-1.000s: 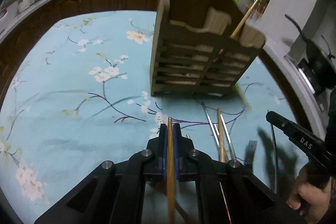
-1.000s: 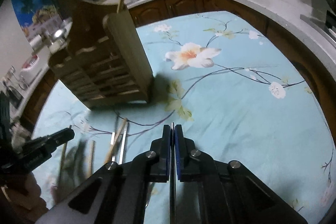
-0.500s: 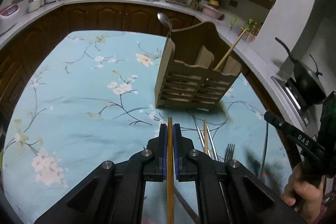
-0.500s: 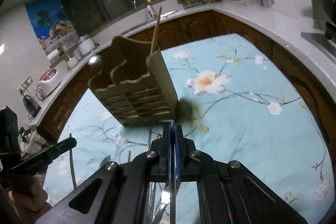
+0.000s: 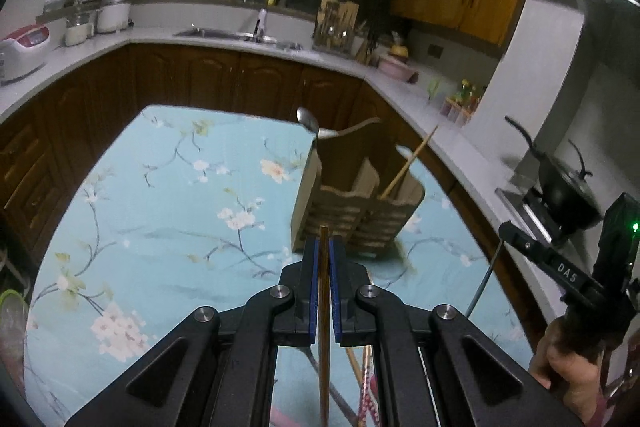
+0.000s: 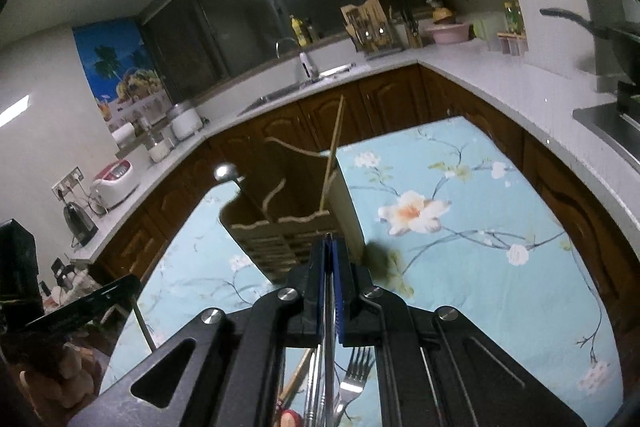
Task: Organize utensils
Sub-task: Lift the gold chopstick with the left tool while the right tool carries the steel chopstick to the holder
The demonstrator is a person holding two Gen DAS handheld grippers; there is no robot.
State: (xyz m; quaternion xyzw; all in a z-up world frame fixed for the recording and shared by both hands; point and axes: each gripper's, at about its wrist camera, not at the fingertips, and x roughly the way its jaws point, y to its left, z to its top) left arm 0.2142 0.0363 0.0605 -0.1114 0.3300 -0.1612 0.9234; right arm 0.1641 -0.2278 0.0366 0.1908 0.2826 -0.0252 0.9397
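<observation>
A wooden utensil holder (image 5: 356,203) (image 6: 288,219) stands on the floral blue tablecloth (image 5: 180,211). It holds a spoon (image 5: 310,121) and one wooden chopstick (image 5: 408,163) (image 6: 332,155). My left gripper (image 5: 324,239) is shut on a wooden chopstick (image 5: 323,327), raised in front of the holder. My right gripper (image 6: 329,247) is shut on a thin metal chopstick (image 6: 329,339), also raised before the holder. The right gripper (image 5: 560,271) shows at the left wrist view's right edge.
Loose utensils lie on the cloth below the grippers: a fork (image 6: 356,375), metal chopsticks (image 6: 312,387) and wooden chopsticks (image 5: 354,367). Kitchen counters (image 5: 200,39) with a sink ring the table. A pan (image 5: 560,187) sits on the stove at right.
Both grippers have risen and tilted up with their chopsticks; the holder now looks smaller and lower in both views, and the loose utensils have dropped to the bottom edge.
</observation>
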